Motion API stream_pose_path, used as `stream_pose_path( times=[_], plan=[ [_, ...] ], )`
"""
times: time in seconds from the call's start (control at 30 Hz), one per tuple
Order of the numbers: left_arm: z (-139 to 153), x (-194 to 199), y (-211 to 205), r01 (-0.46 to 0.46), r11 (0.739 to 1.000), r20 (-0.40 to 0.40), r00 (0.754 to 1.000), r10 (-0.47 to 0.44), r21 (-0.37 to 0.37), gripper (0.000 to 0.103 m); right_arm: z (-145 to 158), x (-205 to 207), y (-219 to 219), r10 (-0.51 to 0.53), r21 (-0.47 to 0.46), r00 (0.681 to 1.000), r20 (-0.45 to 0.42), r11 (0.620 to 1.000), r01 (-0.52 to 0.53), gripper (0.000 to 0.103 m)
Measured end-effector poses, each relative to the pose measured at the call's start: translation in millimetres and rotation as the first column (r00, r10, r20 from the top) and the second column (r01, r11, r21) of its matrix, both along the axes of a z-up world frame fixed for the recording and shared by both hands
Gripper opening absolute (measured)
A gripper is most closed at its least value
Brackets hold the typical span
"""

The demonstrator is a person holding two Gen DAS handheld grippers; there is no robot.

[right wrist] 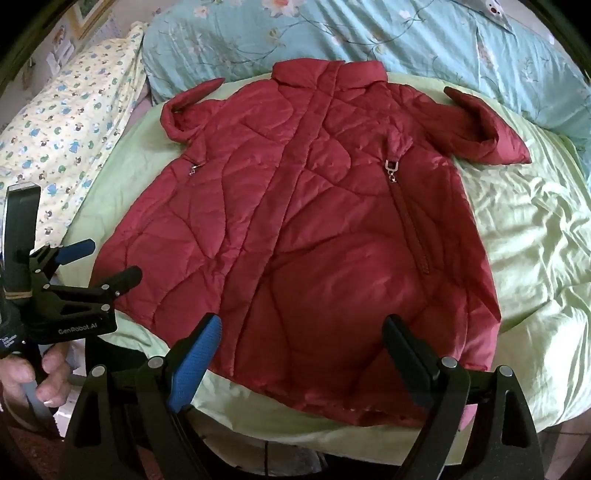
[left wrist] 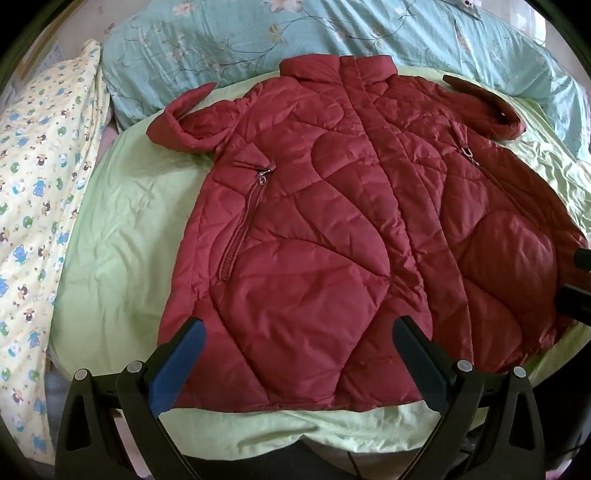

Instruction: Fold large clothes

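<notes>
A dark red quilted jacket [left wrist: 332,221] [right wrist: 314,229] lies flat, front up, on a light green sheet [left wrist: 122,229] [right wrist: 535,258], with its collar at the far side. Both sleeves [left wrist: 177,129] [right wrist: 487,136] are bent back near the shoulders. My left gripper [left wrist: 300,325] hovers open over the left part of the hem with nothing between its fingers. In the right wrist view that same left gripper [right wrist: 110,258] sits at the jacket's left lower edge, held by a hand [right wrist: 37,376]. Over the hem's right half, my right gripper [right wrist: 302,321] is open and holds nothing.
A teal floral duvet [left wrist: 332,33] [right wrist: 369,37] lies bunched behind the collar. A yellow cartoon-print quilt [left wrist: 33,206] [right wrist: 74,122] lies along the left side. The green sheet is wrinkled to the right of the jacket, and the bed's front edge runs just below the hem.
</notes>
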State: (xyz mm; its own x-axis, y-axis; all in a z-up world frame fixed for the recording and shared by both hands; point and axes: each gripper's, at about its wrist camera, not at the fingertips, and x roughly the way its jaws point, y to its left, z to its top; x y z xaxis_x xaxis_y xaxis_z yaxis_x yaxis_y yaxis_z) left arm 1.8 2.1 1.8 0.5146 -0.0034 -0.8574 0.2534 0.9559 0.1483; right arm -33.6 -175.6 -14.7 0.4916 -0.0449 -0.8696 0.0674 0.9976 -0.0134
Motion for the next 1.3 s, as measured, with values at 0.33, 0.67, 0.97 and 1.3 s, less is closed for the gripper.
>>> stream_pose_path(
  times=[0.33,0.67,0.97,1.3],
  plan=[
    [3.8,0.3,0.3,-0.002,1.0,0.004,1.0,0.002,0.004,0.102,1.1,0.8,2.2,-0.003,0.001,1.0,-0.005,1.0,0.003,0.09],
    [-1.5,-2.4,-2.1,0.002,1.0,0.001,1.0,-0.002,-0.009,0.102,1.7,0.6,2.0,0.005,-0.007,1.0,-0.006,1.0,-0.005,0.09],
    [-2.9,-1.2,-2.0,0.002,1.0,0.001,1.0,-0.002,-0.018,0.102,1.0,1.6,3.1,0.004,-0.032,1.0,-0.001,0.999,-0.005,0.09],
    [-4.8,1.7,-1.0,0.001,1.0,-0.018,1.0,-0.001,-0.025,0.102,0.0,4.0,3.7,0.005,-0.056,1.0,-0.004,0.998,-0.006,0.09]
  ],
)
